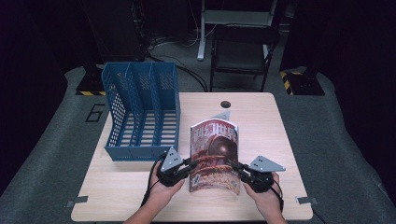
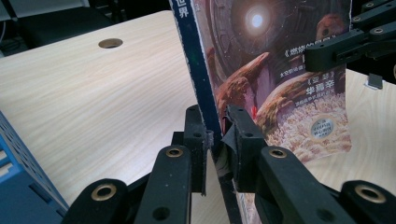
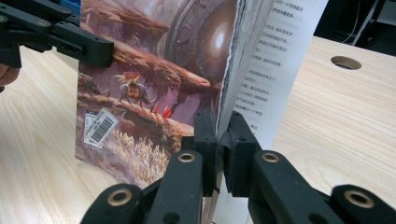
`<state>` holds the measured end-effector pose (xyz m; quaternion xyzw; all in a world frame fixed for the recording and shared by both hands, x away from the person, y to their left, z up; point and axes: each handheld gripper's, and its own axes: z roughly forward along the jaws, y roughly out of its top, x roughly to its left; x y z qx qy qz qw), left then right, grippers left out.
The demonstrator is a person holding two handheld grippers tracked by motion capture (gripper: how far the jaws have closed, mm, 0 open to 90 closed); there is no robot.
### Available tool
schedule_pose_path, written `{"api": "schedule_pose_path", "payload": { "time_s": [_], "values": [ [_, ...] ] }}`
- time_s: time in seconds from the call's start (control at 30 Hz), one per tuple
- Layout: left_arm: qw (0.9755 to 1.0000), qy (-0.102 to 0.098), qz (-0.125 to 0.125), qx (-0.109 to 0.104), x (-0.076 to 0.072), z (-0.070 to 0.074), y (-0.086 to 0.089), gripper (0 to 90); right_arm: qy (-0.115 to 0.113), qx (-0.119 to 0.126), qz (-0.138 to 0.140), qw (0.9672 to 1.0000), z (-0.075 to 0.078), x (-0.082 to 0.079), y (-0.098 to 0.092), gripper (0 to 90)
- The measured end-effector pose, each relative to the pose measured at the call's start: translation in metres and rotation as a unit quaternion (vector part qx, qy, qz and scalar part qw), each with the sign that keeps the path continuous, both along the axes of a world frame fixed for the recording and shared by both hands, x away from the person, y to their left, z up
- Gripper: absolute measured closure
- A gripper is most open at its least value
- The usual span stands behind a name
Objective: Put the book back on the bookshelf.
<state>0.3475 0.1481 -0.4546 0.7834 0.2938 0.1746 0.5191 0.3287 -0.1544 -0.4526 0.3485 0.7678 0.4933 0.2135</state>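
A magazine [image 1: 215,156] with a reddish science-fiction cover is held just above the near middle of a wooden table [image 1: 261,116], between two grippers. The left gripper [image 1: 189,164] pinches the magazine's left edge, and the right gripper [image 1: 237,166] pinches its right edge. Both sets of jaws are closed tight on the magazine. A hand [image 1: 164,189] comes in from the bottom edge behind the left gripper, and the other hand [image 1: 267,198] does the same behind the right. Both forearms angle inward toward the magazine.

The left gripper view shows its jaws clamped on the blue spine [image 2: 196,70], with the front cover facing right and the right gripper's black jaw gripping the far edge. The right gripper view shows its jaws clamped on the page edges, with a barcode sticker [image 3: 99,126] on the cover and a loose inner page [image 3: 275,60] of printed text fanning out to the right.

In the high view, a blue file rack [image 1: 140,112] with three slots stands on the table just left of the magazine. A round hole [image 1: 225,104] sits in the table's far edge. A dark chair [image 1: 243,51] stands beyond the table.
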Motion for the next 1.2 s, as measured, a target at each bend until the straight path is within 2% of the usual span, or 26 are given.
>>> {"api": "schedule_pose_path", "payload": {
  "time_s": [0.1,0.17,0.23,0.27,0.33,0.37,0.47,0.7,0.8,0.9,1.0,1.13,1.2],
  "values": [
    [1.0000,0.002,0.000,0.002,0.000,0.001,0.000,79.8,-0.004,-0.002,0.004,1.0000,0.000,0.000,-0.001,85.2],
    [0.9999,0.015,-0.002,-0.006,0.002,0.003,0.000,79.6,-0.005,-0.004,0.005,1.0000,0.000,0.000,0.000,85.3],
    [0.9983,0.050,-0.001,-0.030,0.004,0.005,0.001,78.8,-0.004,-0.001,0.003,1.0000,0.001,-0.001,0.000,85.4],
    [0.9986,0.048,-0.003,-0.023,0.006,0.005,0.003,77.9,-0.009,-0.002,0.009,0.9999,0.002,-0.001,-0.001,85.5],
    [0.9974,0.065,0.000,-0.031,0.008,0.003,0.003,76.6,-0.014,-0.005,0.010,0.9998,0.002,-0.002,0.000,85.7],
    [0.9973,0.067,0.001,-0.031,0.010,0.001,0.004,75.9,-0.015,-0.012,0.011,0.9998,0.002,-0.003,0.001,85.7],
    [0.9954,0.086,0.002,-0.042,0.014,-0.001,0.006,75.0,-0.031,-0.026,0.015,0.9991,0.000,-0.006,0.002,85.7],
    [0.9937,0.092,0.006,-0.064,0.020,0.006,0.008,74.4,-0.032,-0.028,0.028,0.9987,-0.003,-0.007,-0.002,85.7],
    [0.9944,0.083,0.006,-0.066,0.023,0.015,0.011,74.2,-0.033,-0.033,0.034,0.9984,-0.003,-0.008,-0.002,85.7],
    [0.9938,0.075,0.013,-0.081,0.028,0.027,0.014,74.7,-0.036,-0.033,0.032,0.9983,-0.002,-0.009,0.000,85.7],
    [0.9937,0.076,0.011,-0.081,0.031,0.034,0.016,76.2,-0.038,-0.035,0.033,0.9981,-0.001,-0.009,0.001,85.7],
    [0.9933,0.079,0.003,-0.085,0.032,0.036,0.014,79.6,-0.032,-0.033,0.038,0.9982,-0.001,-0.008,-0.001,85.3],
    [0.9931,0.078,0.002,-0.087,0.031,0.037,0.014,80.6,-0.025,-0.022,0.037,0.9987,-0.001,-0.007,-0.002,84.4]
  ]
}}
